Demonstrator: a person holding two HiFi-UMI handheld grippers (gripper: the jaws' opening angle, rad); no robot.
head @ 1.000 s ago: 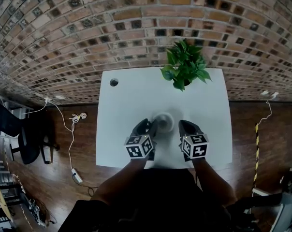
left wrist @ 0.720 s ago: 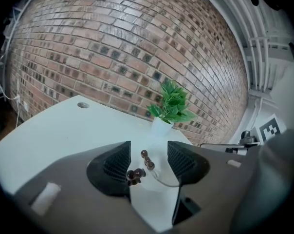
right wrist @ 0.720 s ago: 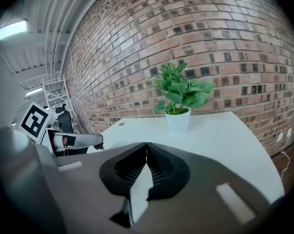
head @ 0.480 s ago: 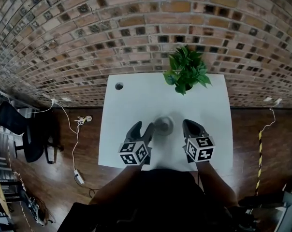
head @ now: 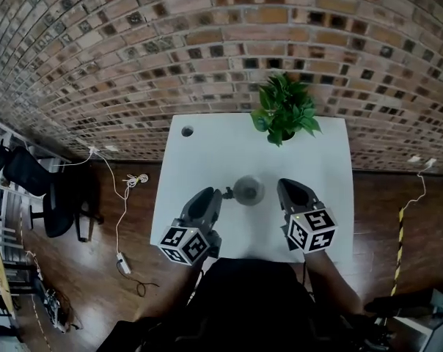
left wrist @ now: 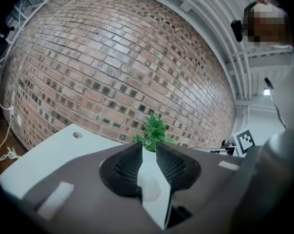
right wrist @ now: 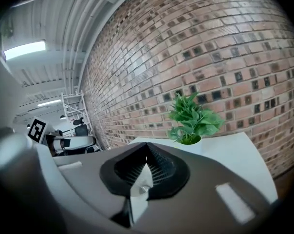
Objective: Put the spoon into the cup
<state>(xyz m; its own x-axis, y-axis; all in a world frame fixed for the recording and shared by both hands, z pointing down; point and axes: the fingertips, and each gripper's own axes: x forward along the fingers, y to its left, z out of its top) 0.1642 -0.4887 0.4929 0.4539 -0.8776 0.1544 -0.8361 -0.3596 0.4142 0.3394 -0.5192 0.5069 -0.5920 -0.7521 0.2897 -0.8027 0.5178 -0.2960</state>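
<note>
Cup on white surface, between grippers. Left gripper: fingers narrowly apart, just been closing, nothing between. Right gripper: fingers together, empty.

Grey cup upright on white table, spoon handle jutting leftward.

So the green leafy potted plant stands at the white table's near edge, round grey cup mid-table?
No: the head view shows the green leafy potted plant at the white table's far edge. The round grey cup is mid-table.
</note>
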